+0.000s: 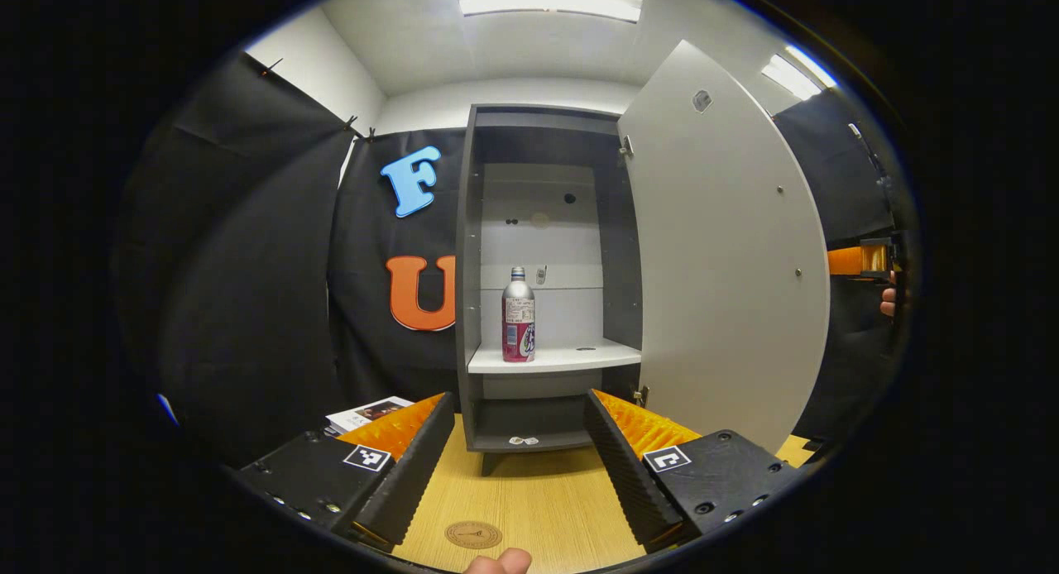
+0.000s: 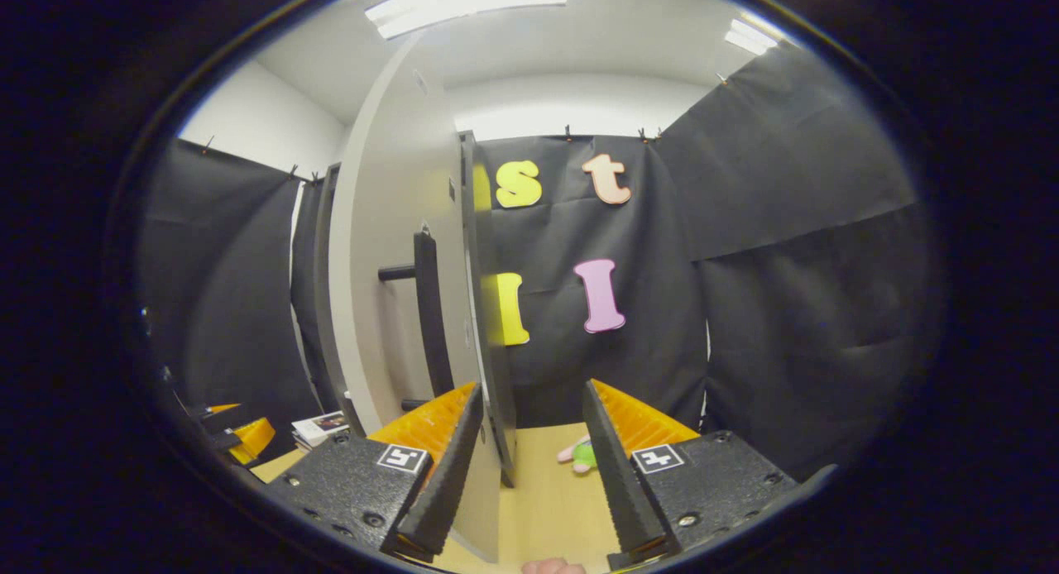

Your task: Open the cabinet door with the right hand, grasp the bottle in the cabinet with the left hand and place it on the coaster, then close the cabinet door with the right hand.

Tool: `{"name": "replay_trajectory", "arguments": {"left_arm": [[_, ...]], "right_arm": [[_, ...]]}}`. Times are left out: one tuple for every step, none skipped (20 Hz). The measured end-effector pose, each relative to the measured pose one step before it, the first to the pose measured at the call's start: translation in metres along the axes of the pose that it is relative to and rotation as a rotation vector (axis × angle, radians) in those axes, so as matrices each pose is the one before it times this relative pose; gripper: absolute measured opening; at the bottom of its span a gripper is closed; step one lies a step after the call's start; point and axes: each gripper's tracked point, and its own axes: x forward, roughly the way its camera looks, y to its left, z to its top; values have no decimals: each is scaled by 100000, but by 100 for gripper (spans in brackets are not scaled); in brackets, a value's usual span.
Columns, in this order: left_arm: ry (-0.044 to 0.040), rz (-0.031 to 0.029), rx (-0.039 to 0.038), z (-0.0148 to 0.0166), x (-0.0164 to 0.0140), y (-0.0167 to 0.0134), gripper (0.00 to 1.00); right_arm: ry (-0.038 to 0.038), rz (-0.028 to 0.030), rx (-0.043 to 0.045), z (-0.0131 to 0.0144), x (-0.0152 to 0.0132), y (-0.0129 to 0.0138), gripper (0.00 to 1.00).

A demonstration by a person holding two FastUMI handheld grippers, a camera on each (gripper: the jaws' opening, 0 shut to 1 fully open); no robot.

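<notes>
The cabinet (image 1: pixel 546 276) stands open straight ahead of the left gripper (image 1: pixel 519 462), whose fingers are spread wide with nothing between them. On the white shelf (image 1: pixel 571 357) inside, the bottle (image 1: pixel 519 316) stands upright near the shelf's left front corner, well beyond the fingertips and lined up roughly with the gap between them. The door (image 1: pixel 728 251) is swung out to the right of that gripper, its inner face toward it. Down on the wooden table (image 1: pixel 529 491), the round coaster (image 1: pixel 473 534) lies flat between the left gripper's fingers, close in toward the hand (a fingertip (image 1: pixel 496 563) pokes in just below it). A small booklet (image 1: pixel 368 413) lies on the table beyond the left finger. Far off at the right edge, past the door, a hand (image 1: pixel 888 301) holds the other gripper.

In the right gripper view, the right gripper (image 2: pixel 529 466) is also open, and the door (image 2: pixel 397 293) stands edge-on ahead of it, with the edge running down between its fingers, nearer the left one. I cannot tell whether either finger touches the door. The dark bar handle (image 2: pixel 430 309) sits on the door's outer face, up and to the left of the fingers. Beyond the right finger a small pink and green toy (image 2: pixel 579 456) lies on the table (image 2: pixel 546 491). The booklet (image 2: pixel 318 427) shows far to the left.
</notes>
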Motion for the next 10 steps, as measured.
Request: {"name": "replay_trajectory", "arguments": {"left_arm": [[-1446,-108,812,628,951,26,95],[-809,-206,1014,386,1097,128,95],[-1090,-591,806,581,1433,-17,95],[-1202,-510,368,505,1450,85,95],[-1736,-732,97,806,1626,37,95],[-1565,-223,-461,763,1725,62,95],[-1096,-327,-1461,567,1784,202,95],[-725,-1505,-1915,384,1776,-73,95],[-69,-1533,-1703,203,1776,-95,95],[197,-929,-997,300,1655,34,95]], "right_arm": [[-53,-57,337,-56,347,-118,78],[491,26,-150,-175,142,-51,78],[428,451,-228,-126,153,50,79],[327,610,-207,-168,89,130,79],[594,327,-511,-160,-14,29,78],[320,-124,-523,-56,31,-47,78],[297,-303,-511,-65,99,0,78],[288,-24,-376,-41,-19,42,78],[348,-81,-114,-25,86,-12,78],[281,-249,36,-121,56,-22,78]]}}
